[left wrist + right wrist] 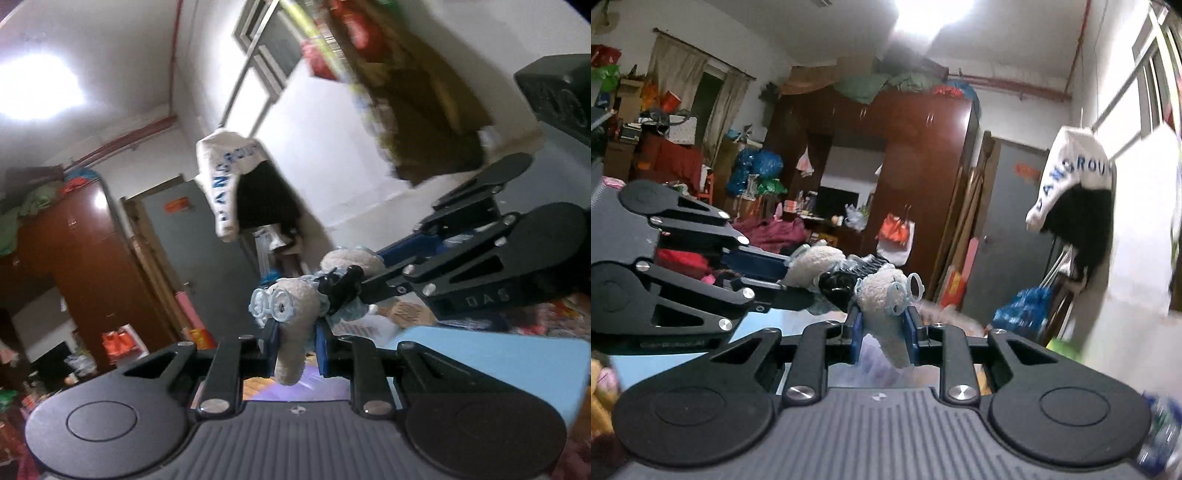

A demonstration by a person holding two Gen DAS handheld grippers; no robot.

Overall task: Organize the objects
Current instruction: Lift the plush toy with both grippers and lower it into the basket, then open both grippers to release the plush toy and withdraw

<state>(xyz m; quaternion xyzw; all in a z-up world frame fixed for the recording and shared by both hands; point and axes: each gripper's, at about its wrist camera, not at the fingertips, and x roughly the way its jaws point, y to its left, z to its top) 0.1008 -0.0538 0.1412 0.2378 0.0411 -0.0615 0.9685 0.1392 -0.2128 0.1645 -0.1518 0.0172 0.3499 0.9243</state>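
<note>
A small beige plush toy with pale blue plastic glasses and a black clip-like part is held in the air between both grippers. In the left wrist view my left gripper (pixel 295 341) is shut on one plush end (pixel 295 317). The right gripper (pixel 369 273) comes in from the right and is shut on the other plush end (pixel 349 260). In the right wrist view my right gripper (pixel 883 330) is shut on the plush end (pixel 886 295) with the glasses. The left gripper (pixel 786 271) enters from the left, shut on the other end (pixel 816 264).
A cluttered room lies behind. A dark red wardrobe (pixel 905 155) stands at the back, with a grey door (pixel 1008 229) beside it. A white cap (pixel 1067 173) hangs on the right wall. A light blue surface (pixel 517 362) lies below. Bags and boxes crowd the left side (pixel 665 122).
</note>
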